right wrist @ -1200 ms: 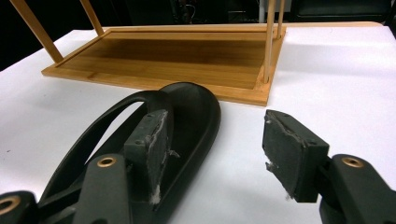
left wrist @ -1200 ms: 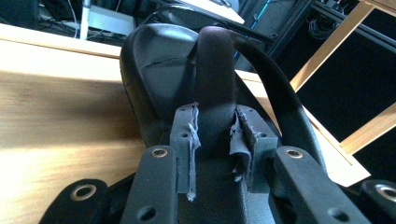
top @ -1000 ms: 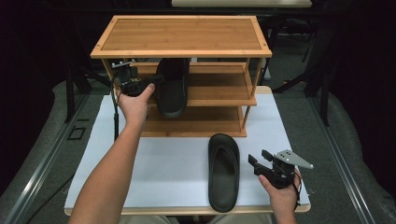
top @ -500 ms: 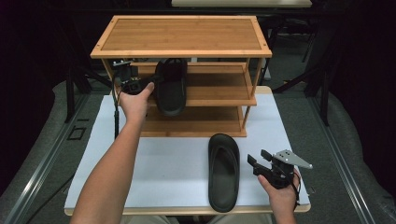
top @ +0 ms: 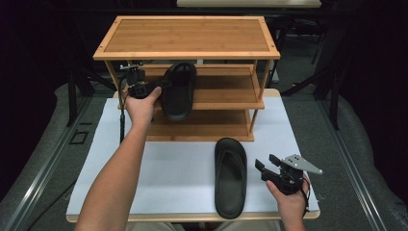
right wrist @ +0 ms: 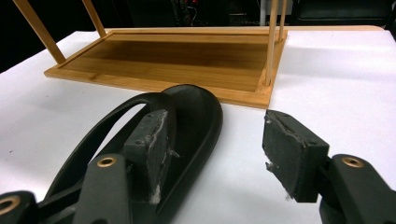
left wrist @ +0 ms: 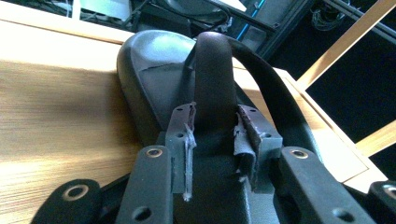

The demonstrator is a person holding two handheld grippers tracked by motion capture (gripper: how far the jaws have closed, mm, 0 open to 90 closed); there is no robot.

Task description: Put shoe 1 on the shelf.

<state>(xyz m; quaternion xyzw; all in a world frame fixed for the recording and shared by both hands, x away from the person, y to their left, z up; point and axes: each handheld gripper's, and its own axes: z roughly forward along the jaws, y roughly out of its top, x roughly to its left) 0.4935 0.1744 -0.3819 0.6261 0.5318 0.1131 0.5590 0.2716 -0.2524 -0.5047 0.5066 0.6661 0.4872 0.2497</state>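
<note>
Worktop (top: 183, 168): white surface, carrying every item below.

Shoe rack (top: 187, 36): bamboo, three tiers, standing at the far middle of the worktop; solid top board, a middle shelf (top: 226, 91) and a bottom shelf (top: 202, 126) below it. In the right gripper view the bottom shelf (right wrist: 187, 58) lies beyond the tongs, slim posts rising from its corners.

Sandal on the rack (top: 179, 90): black, one-piece, with a broad strap. It rests on the left part of the middle shelf, toe toward the far side, heel end overhanging the near edge. In the left gripper view the sandal (left wrist: 159, 70) lies on the pale wood with its strap arching up between the jaws.

Sandal on the worktop (top: 230, 177): black, the mate, lying flat near the right front of the worktop, lengthwise near-to-far, well apart from the rack. In the right gripper view it (right wrist: 187, 121) lies to the left, partly behind the left jaw.

Left tongs (top: 153, 88): held in the person's left hand (top: 139, 103) at the left end of the middle shelf. The jaws straddle the strap of the sandal; they have just been opening, and the pads (left wrist: 184, 128) stand close by the strap on either side, whether touching or not cannot be told.

Right tongs (top: 264, 166): held in the right hand (top: 288, 195) at the near right, just beside the worktop sandal. Released, jaws spread wide with nothing between the pads (right wrist: 285, 151).
</note>
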